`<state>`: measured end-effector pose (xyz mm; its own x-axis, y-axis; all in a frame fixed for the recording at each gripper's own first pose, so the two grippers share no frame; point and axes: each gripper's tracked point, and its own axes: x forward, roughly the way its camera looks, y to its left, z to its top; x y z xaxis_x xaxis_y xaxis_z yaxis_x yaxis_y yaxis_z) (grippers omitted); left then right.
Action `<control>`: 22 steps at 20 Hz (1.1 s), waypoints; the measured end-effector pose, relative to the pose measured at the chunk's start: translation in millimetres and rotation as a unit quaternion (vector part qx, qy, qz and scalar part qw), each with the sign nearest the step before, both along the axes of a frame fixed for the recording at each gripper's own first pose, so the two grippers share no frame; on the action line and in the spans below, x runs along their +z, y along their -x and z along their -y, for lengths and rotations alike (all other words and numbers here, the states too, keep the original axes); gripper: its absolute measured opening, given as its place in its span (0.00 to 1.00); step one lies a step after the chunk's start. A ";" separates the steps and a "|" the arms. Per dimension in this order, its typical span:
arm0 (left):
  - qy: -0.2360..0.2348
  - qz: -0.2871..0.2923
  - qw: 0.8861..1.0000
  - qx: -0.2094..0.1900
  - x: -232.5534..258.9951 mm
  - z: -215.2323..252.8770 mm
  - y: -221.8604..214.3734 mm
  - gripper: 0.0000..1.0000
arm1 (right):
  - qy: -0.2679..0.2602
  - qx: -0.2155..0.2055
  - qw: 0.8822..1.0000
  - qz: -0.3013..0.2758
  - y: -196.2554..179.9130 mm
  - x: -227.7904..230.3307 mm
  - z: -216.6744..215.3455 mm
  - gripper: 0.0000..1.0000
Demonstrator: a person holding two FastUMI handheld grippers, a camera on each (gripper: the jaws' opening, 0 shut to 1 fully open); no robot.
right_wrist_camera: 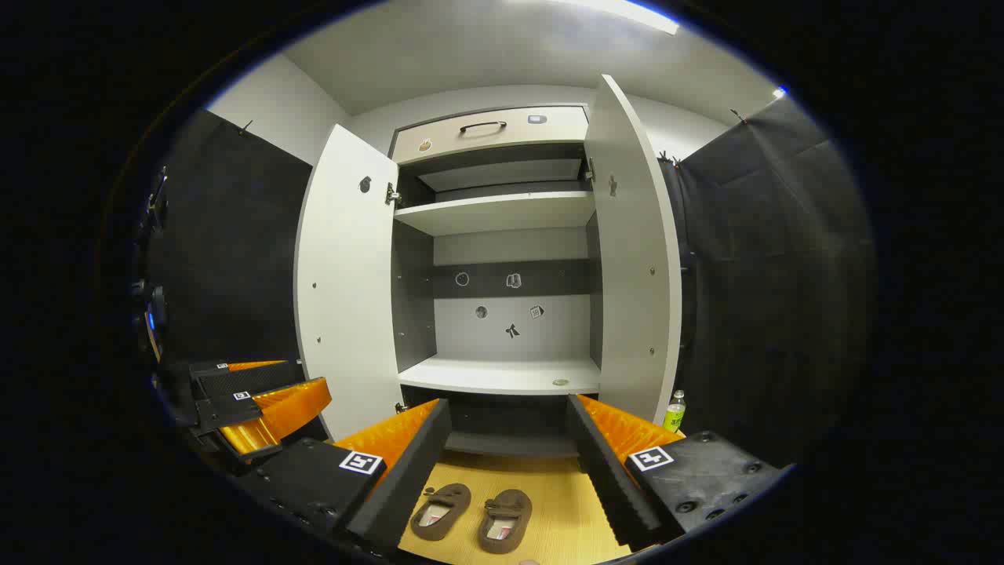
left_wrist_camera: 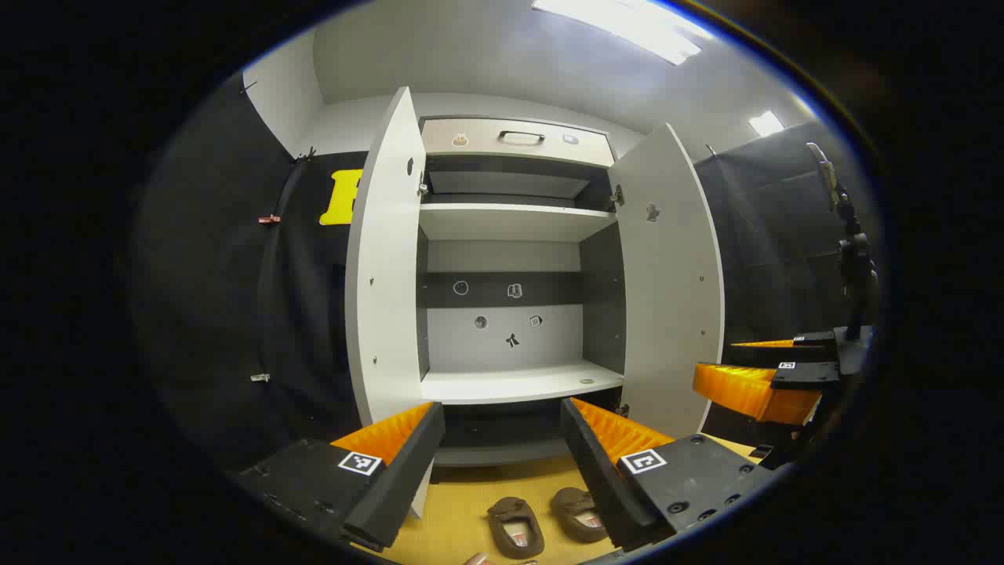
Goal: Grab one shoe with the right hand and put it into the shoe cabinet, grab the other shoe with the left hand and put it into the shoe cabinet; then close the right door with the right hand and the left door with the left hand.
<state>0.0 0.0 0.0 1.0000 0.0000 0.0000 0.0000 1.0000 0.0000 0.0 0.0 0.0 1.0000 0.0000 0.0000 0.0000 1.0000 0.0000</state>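
Two brown shoes lie side by side on the yellow floor mat before the open shoe cabinet: one shoe [left_wrist_camera: 515, 527] [right_wrist_camera: 441, 510] on the left, the other shoe [left_wrist_camera: 578, 514] [right_wrist_camera: 504, 519] on the right. Both cabinet doors stand wide open, the left door [left_wrist_camera: 388, 259] [right_wrist_camera: 345, 275] and the right door [left_wrist_camera: 667, 275] [right_wrist_camera: 631, 251]. The white lower shelf [left_wrist_camera: 518, 384] [right_wrist_camera: 502, 375] is bare. My left gripper [left_wrist_camera: 502, 412] hovers open above the shoes, holding nothing. My right gripper [right_wrist_camera: 508, 406] is open too, and it also appears at the right of the left gripper view [left_wrist_camera: 757, 384].
A drawer [left_wrist_camera: 518, 140] with a handle tops the cabinet, with an upper shelf [left_wrist_camera: 514, 221] below it. A green bottle [right_wrist_camera: 674, 412] stands on the floor beside the right door. Black cloth walls flank the cabinet. A stand with cables [left_wrist_camera: 851, 251] rises at the right.
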 end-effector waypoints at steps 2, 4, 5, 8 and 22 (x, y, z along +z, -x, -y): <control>0.000 -0.003 1.000 0.003 -1.0 -2.0 0.9 0.95 | 0.002 0.000 1.000 0.000 -1.6 -0.4 -1.1 0.98; -0.001 -0.006 1.000 0.007 -1.8 -4.7 0.3 0.95 | 0.000 0.001 1.000 -0.002 -2.4 -1.5 -2.6 0.98; 0.000 -0.007 1.000 0.008 -2.2 -4.8 0.5 0.95 | -0.001 0.001 1.000 -0.004 -3.3 -2.3 -3.1 0.98; 0.004 -0.009 1.000 0.008 -3.4 -6.9 -1.0 0.95 | -0.001 -0.003 1.000 -0.006 -4.5 -3.2 -1.4 0.98; 0.008 -0.008 1.000 0.004 -8.0 -20.5 -10.0 0.95 | 0.004 -0.015 1.000 -0.019 -13.5 -16.2 -7.4 0.98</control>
<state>10.0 20.5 -8.0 0.9999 0.0075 -0.0152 -0.0077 0.9998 -0.0157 13.5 7.4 -16.2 0.9988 -0.0303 -0.0387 0.0300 0.9995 -0.0086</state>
